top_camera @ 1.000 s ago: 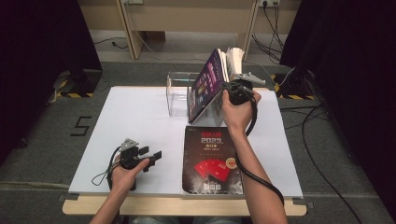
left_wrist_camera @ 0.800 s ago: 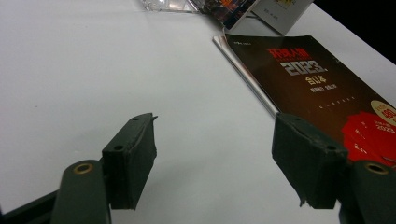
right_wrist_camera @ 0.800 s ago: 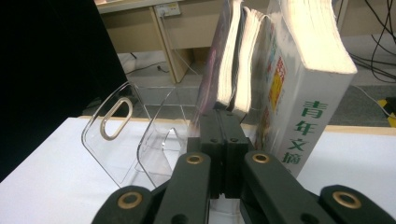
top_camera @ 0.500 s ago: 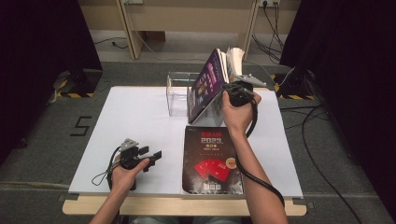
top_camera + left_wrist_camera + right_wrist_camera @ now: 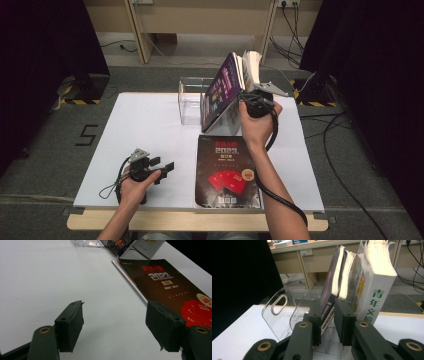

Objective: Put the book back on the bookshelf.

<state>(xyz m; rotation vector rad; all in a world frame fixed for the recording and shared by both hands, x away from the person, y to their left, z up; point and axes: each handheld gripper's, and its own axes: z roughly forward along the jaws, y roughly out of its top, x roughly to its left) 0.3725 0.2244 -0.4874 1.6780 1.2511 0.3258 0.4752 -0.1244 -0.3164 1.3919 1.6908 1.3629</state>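
Two grippers work at the white table point(image 5: 150, 125). Left gripper point(image 5: 161, 165) rests near the front edge, jaws spread wide over bare tabletop. Just right of it lies a black book point(image 5: 227, 172), flat. Behind that, in the clear rack point(image 5: 192, 100), a magazine point(image 5: 332, 290) leans between the right gripper's point(image 5: 331, 322) jaws, which have just been opening; a small gap shows beside its spine. A thick white book point(image 5: 374, 290) stands just right.

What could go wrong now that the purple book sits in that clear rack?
The right gripper has just been opening, its jaws either side of the purple book's spine. That book leans, so once freed it might slide or tip out of the clear rack. Pulling back carelessly, a jaw could also snag it and nudge the white book beside it.
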